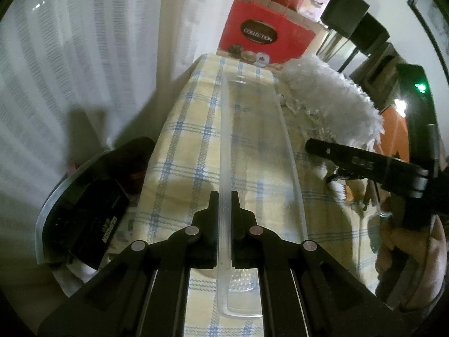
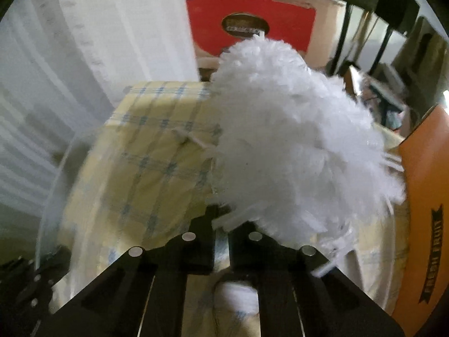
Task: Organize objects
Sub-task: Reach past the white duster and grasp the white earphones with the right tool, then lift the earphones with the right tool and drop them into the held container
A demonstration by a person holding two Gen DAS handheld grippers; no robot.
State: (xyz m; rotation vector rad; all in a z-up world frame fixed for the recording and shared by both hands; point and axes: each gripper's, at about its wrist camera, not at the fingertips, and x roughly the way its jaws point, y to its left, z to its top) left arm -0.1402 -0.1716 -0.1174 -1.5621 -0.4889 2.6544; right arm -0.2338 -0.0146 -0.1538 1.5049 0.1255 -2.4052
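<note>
Far left of the clear plastic tray (image 1: 258,146), a black box (image 1: 95,224) sits off the edge of the yellow-and-blue checked tablecloth (image 1: 185,151). My left gripper (image 1: 224,196) pinches the tray's near left rim, the tray running lengthwise away along the cloth. Just right of the tray lies the white fluffy duster (image 2: 294,146); my right gripper (image 2: 221,219) has its fingers pressed together at the duster's near end, though fluff hides what they nip. Further right stands an orange box (image 2: 426,196)

Duster: white fluffy duster (image 2: 294,146) rose over checked tablecloth (image 2: 146,151).
Right gripper (image 2: 221,219): jaws closed at its base.
Right edge: orange box (image 2: 426,196).
</note>
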